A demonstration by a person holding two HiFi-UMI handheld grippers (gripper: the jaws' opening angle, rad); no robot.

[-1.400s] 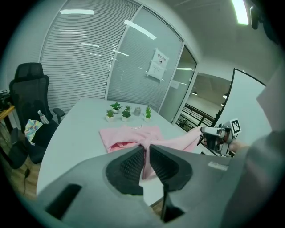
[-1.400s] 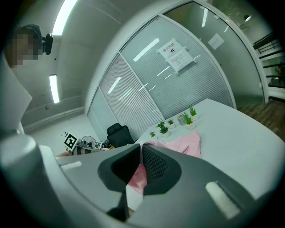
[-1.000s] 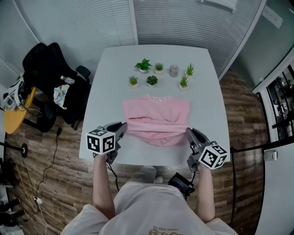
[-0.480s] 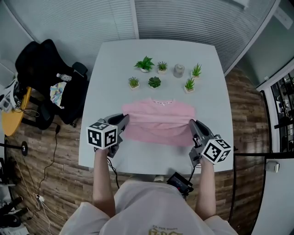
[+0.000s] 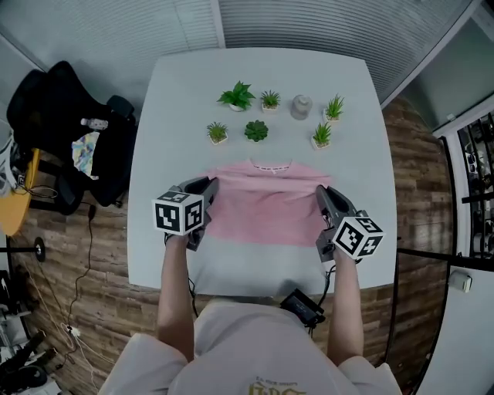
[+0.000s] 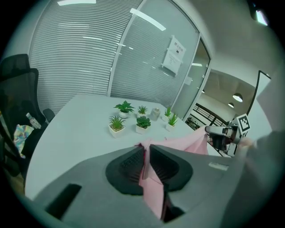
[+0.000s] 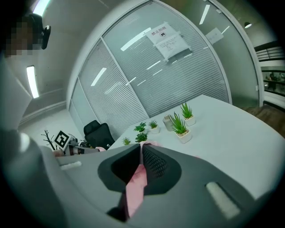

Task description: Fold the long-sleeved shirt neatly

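Your left gripper point(image 5: 210, 187) is clenched on the left edge of the pink long-sleeved shirt point(image 5: 262, 210), and your right gripper point(image 5: 319, 193) is clenched on its right edge. Each gripper view shows a fold of pink cloth pinched between the closed jaws. The shirt sits on the near half of the white table point(image 5: 174, 92), collar toward the far side, and the cloth runs from one gripper across to the other. Beyond the collar, six small potted plants point(image 5: 255, 130) and a grey jar point(image 5: 301, 106) stand in two loose rows, apart from the shirt. The rest of the tabletop is plain and white. Wood-plank floor point(image 5: 104, 258) surrounds the table. A black office chair point(image 5: 54, 123) stands just off its left side with a colourful bundle on it. Glass walls with horizontal blinds point(image 5: 309, 23) close the far side of the room, and a printed sheet point(image 7: 167, 38) hangs on one pane.
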